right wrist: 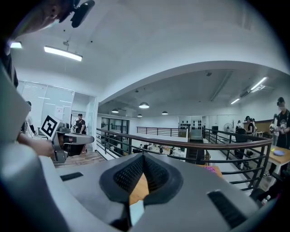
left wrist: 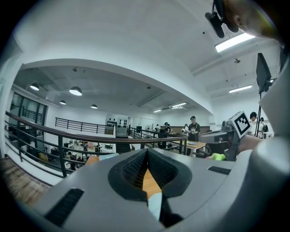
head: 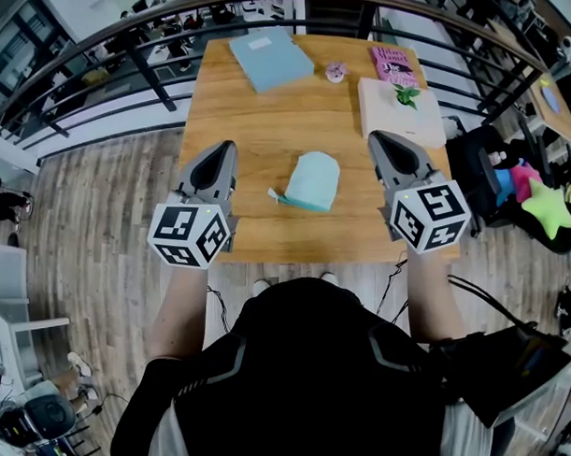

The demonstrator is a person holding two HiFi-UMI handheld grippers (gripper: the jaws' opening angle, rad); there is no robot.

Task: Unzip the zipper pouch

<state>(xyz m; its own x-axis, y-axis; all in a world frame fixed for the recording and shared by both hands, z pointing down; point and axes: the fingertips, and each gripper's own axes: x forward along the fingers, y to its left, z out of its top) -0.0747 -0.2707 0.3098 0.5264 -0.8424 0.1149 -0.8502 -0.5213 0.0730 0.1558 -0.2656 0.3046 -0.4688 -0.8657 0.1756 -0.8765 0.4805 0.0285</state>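
A pale teal zipper pouch [head: 313, 180] lies flat on the wooden table [head: 254, 121], its zipper pull [head: 275, 196] sticking out at its near left corner. My left gripper [head: 224, 148] hovers to the pouch's left, jaws shut and empty. My right gripper [head: 380, 137] hovers to the pouch's right, also shut on nothing. Neither touches the pouch. In the left gripper view the shut jaws [left wrist: 146, 152] point level over the table, and a sliver of the pouch [left wrist: 155, 204] shows below them. The right gripper view shows its jaws [right wrist: 143, 157] shut too.
At the table's far side lie a blue notebook [head: 270, 56], a small pink object [head: 335, 72], a pink book [head: 395, 64] and a white box [head: 400, 115] with a small plant. A railing [head: 121, 60] runs behind; bags and a green star toy [head: 547, 209] are at the right.
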